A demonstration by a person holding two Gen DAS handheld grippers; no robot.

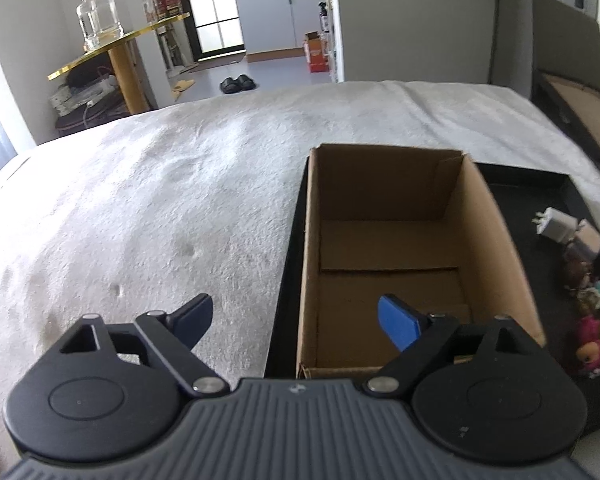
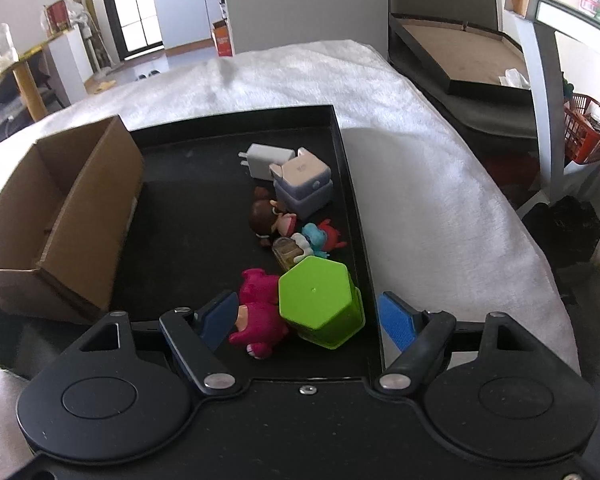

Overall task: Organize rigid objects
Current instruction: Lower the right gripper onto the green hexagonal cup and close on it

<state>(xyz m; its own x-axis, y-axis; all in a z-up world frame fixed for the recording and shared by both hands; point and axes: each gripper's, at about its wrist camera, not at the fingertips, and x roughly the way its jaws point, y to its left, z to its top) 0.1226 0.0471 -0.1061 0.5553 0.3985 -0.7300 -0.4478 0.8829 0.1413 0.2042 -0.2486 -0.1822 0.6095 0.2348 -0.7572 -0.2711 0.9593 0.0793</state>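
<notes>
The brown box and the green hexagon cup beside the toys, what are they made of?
The box looks like plain corrugated cardboard: matte brown, with folded flaps and a raw cut edge. The green cup seems to be moulded plastic: a smooth, slightly glossy, even lime colour with a small moulding dot on its flat end. Both sit on a black tray, probably plastic too.

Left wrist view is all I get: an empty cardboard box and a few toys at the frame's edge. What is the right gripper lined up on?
Observer: The right gripper brackets a green hexagonal cup lying on its side and a pink bear figure; its pads touch neither.
Operator: What else is in that pile?
Observer: A white charger, a grey-lidded small box, a brown-haired doll and a blue-and-red figure.
Operator: Where does the pile sit?
Observer: Along the right wall of the black tray, apart from the cardboard box.
</notes>
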